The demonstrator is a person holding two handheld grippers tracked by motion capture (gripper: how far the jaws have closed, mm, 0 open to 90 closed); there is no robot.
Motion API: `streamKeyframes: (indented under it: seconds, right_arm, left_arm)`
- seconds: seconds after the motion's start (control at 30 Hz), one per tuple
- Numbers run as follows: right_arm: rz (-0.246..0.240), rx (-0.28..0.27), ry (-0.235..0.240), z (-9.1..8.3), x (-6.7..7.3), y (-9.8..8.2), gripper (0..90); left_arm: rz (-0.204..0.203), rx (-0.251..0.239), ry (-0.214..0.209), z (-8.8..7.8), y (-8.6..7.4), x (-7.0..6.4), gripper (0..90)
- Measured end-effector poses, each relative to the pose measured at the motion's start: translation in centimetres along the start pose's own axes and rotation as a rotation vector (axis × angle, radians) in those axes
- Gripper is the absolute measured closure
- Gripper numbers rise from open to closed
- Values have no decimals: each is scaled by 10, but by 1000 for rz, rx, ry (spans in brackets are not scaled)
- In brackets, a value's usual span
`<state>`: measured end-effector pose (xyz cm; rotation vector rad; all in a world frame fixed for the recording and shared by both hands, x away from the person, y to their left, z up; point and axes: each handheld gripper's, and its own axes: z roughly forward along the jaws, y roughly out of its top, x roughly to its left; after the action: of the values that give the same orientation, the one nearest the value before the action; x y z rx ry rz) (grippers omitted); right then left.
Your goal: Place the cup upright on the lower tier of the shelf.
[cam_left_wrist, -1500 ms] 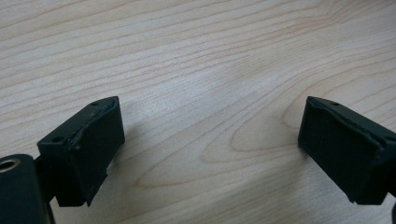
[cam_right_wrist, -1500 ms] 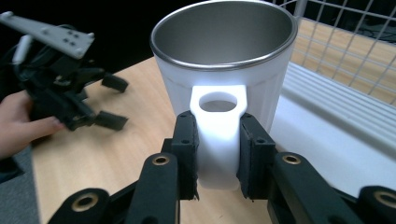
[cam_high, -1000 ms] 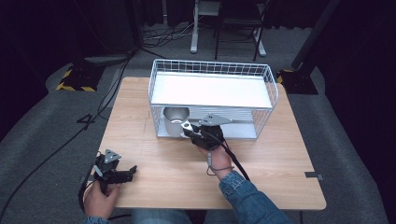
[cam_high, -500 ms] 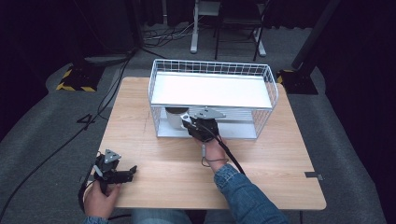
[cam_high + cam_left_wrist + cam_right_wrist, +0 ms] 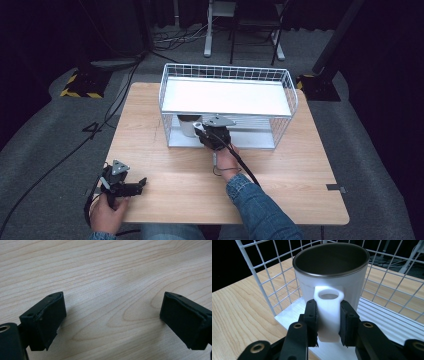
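From above, the right claw (image 5: 207, 131) reaches the wire rack's (image 5: 227, 72) lower shelf on the tabletop (image 5: 280, 165). Left claw (image 5: 111, 317) spread, idle over bare wood. Right gripper view: jaws pinching the mug (image 5: 330, 277) handle at the shelf's corner; looks like placing or fetching, so next comes letting go or lifting clear.

Seen from a fixed high camera above the near edge, looking forward and down over the whole wooden surface (image 5: 280, 180), the wire rack (image 5: 227, 97) and the dark floor beyond. Seen close from the left tongs (image 5: 112, 315), angled steeply down onto bare wood grain. Seen close from the right tongs (image 5: 328, 320), facing level into the rack's lower tier at a white mug (image 5: 332, 280), the same rack and mug (image 5: 187, 125) shared with the high view.
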<state>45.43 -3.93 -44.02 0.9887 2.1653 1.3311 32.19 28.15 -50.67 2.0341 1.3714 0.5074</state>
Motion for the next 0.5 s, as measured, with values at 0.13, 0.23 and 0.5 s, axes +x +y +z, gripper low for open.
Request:
streamKeyframes:
  seconds: [0.13,0.23,0.5]
  right_arm:
    - [17,3,8,2,-1,-1,715]
    - [28,7,9,2,-2,-1,714]
    - [39,10,2,3,-4,-2,713]
  left_arm:
    - [1,1,0,0,0,0,71]
    - [0,0,0,0,0,0,71]
    - [-2,0,0,0,0,0,71]
